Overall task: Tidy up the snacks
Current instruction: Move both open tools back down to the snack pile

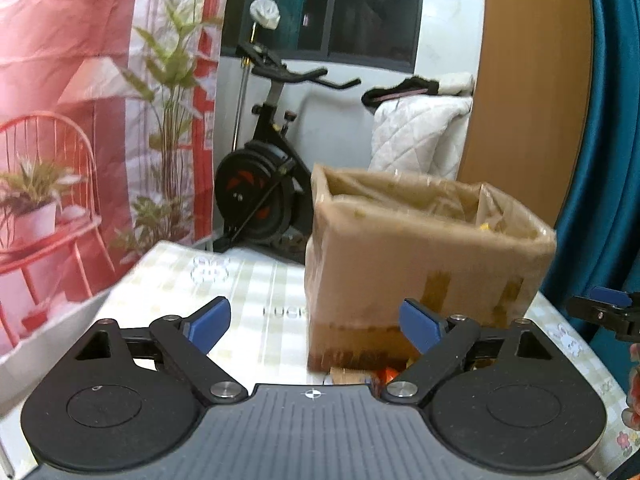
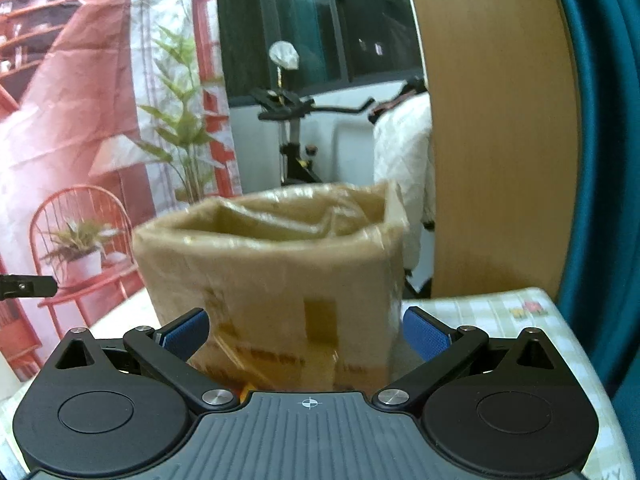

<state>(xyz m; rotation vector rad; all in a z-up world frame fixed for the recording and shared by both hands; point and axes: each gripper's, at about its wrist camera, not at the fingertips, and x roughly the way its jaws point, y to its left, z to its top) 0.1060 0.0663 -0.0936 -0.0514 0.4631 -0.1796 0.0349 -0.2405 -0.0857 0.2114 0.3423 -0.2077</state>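
A brown cardboard box (image 1: 420, 264) wrapped in tape, its top open, stands on the checked tablecloth (image 1: 240, 280). In the left wrist view my left gripper (image 1: 316, 326) is open, pointing at the box's near left corner with nothing between its blue pads (image 1: 212, 322). A few snack packets (image 1: 384, 374) show at the box's foot, mostly hidden by the gripper body. In the right wrist view the same box (image 2: 276, 280) fills the middle, and my right gripper (image 2: 306, 334) is open in front of it, its pads to either side of the box's lower part, not pressing. The right gripper's tip (image 1: 604, 308) appears at the right edge of the left view.
An exercise bike (image 1: 264, 184) stands behind the table. A red printed backdrop (image 1: 80, 120) hangs at the left, a wooden panel (image 1: 528, 80) and teal curtain (image 1: 608, 140) at the right. A white quilted cover (image 1: 416, 136) lies behind the box. The table's edge (image 2: 560, 320) runs close on the right.
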